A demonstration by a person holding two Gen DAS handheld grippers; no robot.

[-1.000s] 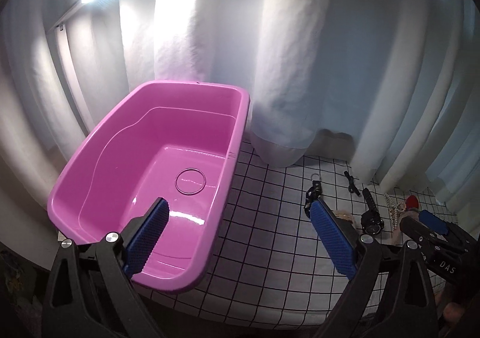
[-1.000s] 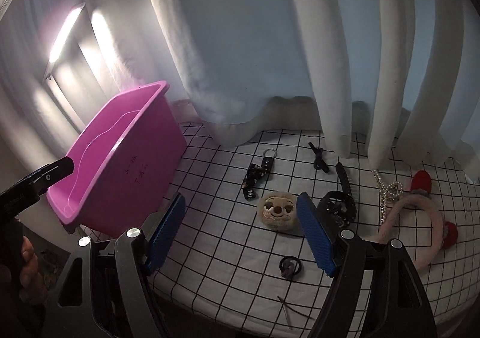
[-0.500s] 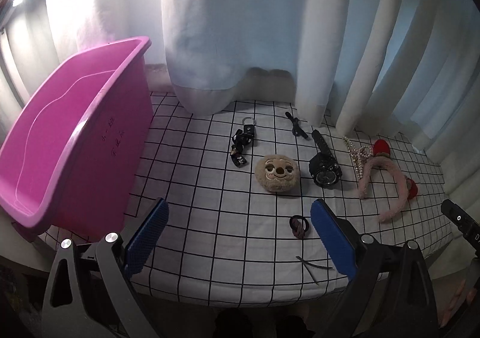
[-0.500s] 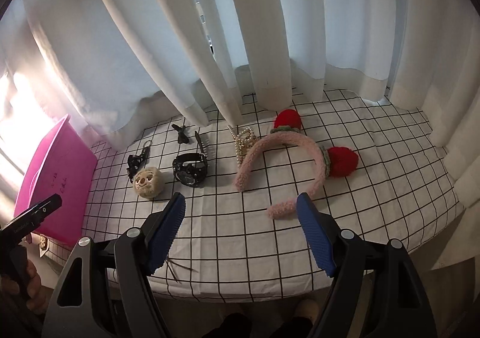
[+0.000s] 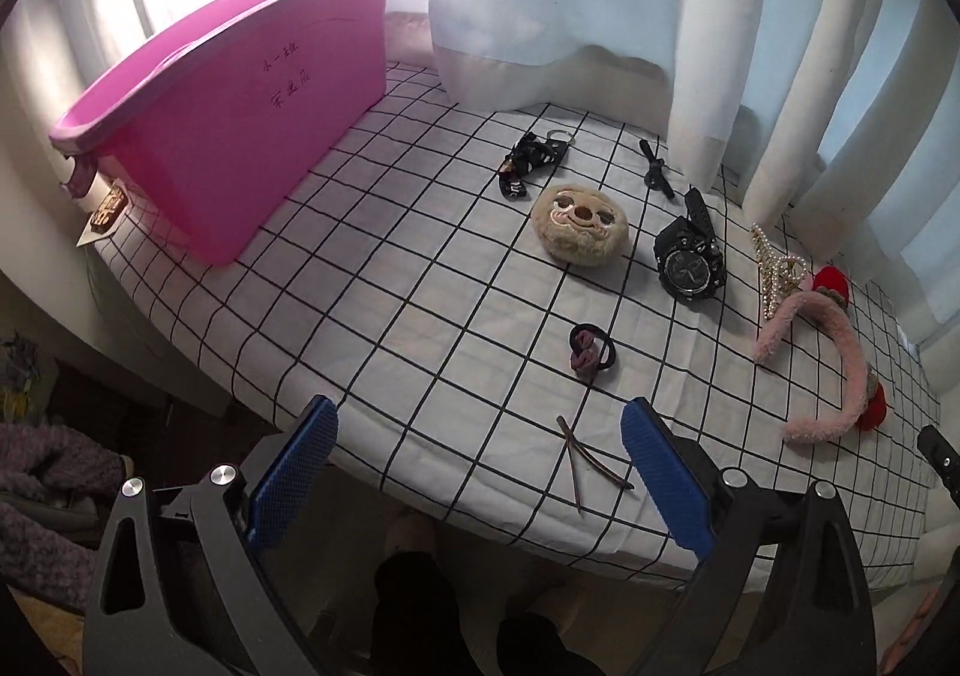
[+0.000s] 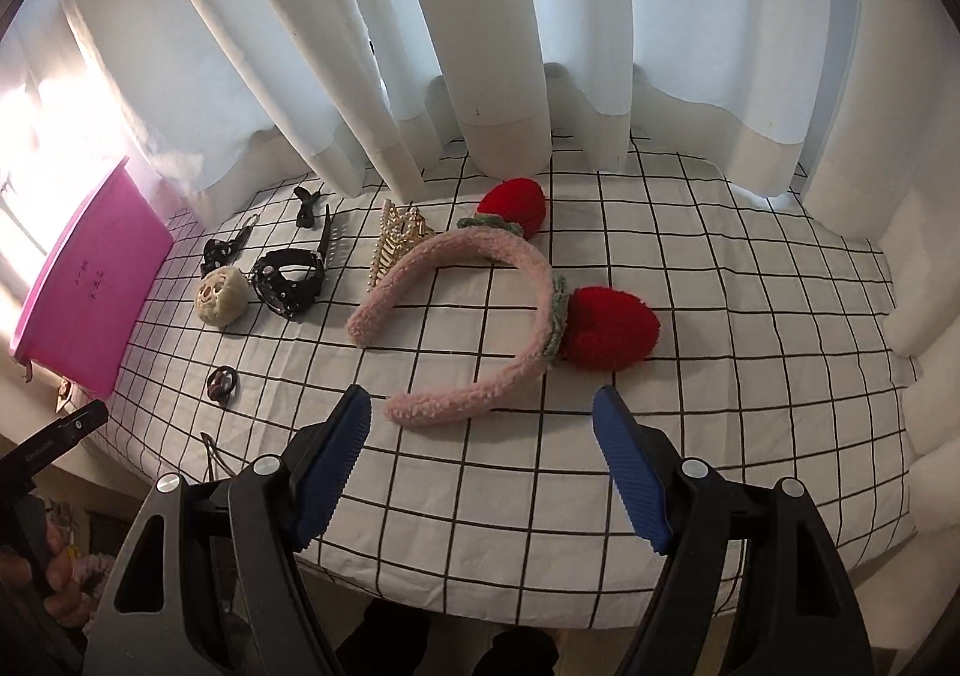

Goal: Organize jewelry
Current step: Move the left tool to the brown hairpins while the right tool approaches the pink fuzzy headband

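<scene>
A pink tub (image 5: pixel 240 94) stands at the left end of a checked table (image 5: pixel 420 316). To its right lie a black keychain (image 5: pixel 531 163), a plush face (image 5: pixel 579 223), a black watch (image 5: pixel 690 256), a pearl comb (image 5: pixel 774 268), a hair tie (image 5: pixel 591 352), thin hairpins (image 5: pixel 585 457) and a pink headband with red strawberries (image 6: pixel 498 316). My left gripper (image 5: pixel 480 436) hangs open above the table's near edge, the hairpins between its fingers in view. Just in front of the headband's near end, my right gripper (image 6: pixel 483 424) is open and holds nothing.
White curtains (image 6: pixel 480 46) hang along the table's far side and rest on it. A small black clip (image 5: pixel 657 169) lies near them. The table's right part (image 6: pixel 750 286) shows only cloth. A small tag (image 5: pixel 108 208) lies by the tub's left corner. The person's feet show below the near edge.
Both grippers have swung right and down toward the table. The left view went from the tub's inside to the row of items; the right view shifted to the headband. Neither took hold of anything.
</scene>
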